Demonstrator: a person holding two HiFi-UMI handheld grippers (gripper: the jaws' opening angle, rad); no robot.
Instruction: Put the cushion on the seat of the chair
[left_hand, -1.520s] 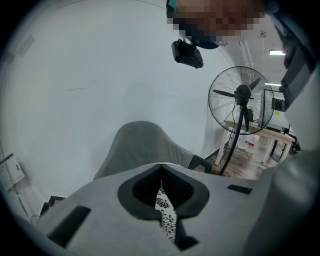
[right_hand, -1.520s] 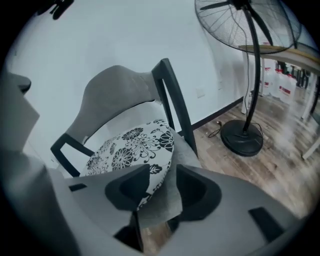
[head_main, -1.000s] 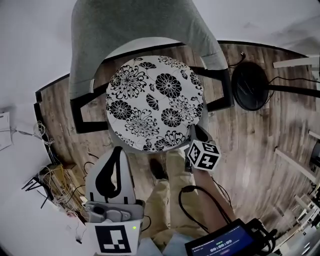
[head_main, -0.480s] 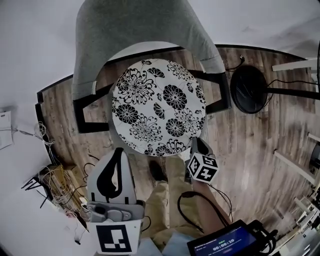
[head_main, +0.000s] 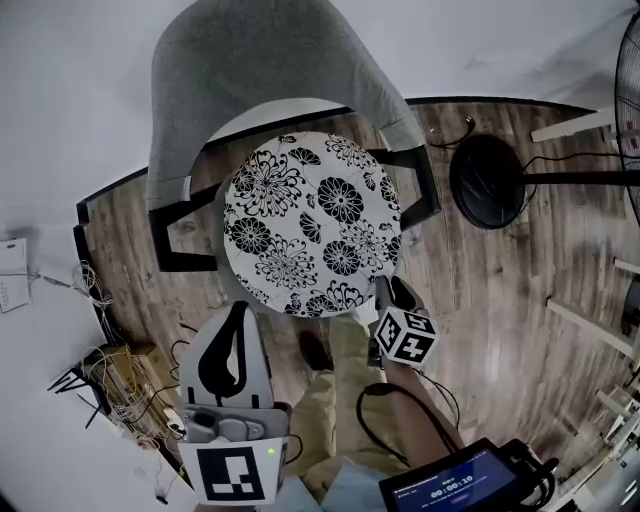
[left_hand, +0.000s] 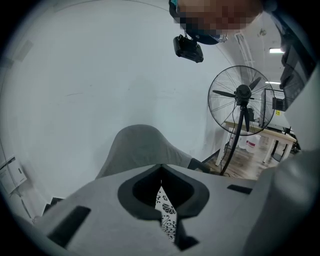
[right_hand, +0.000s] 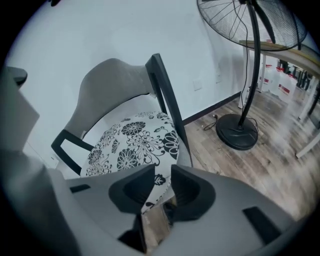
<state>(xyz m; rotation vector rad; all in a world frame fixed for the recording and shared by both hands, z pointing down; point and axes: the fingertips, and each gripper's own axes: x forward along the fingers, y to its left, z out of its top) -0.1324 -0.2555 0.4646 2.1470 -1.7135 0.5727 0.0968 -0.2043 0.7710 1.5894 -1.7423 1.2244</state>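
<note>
Only overhead: whole cushion (head_main: 310, 225) on chair (head_main: 260, 80).

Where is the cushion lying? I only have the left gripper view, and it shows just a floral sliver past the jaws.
Observer: The head view shows the cushion lying flat on the seat of the chair, covering it.
Operator: And the right gripper?
Observer: It is at the cushion's near edge. Its jaws are opening, and the edge shows between them with the pads apart from it.
</note>
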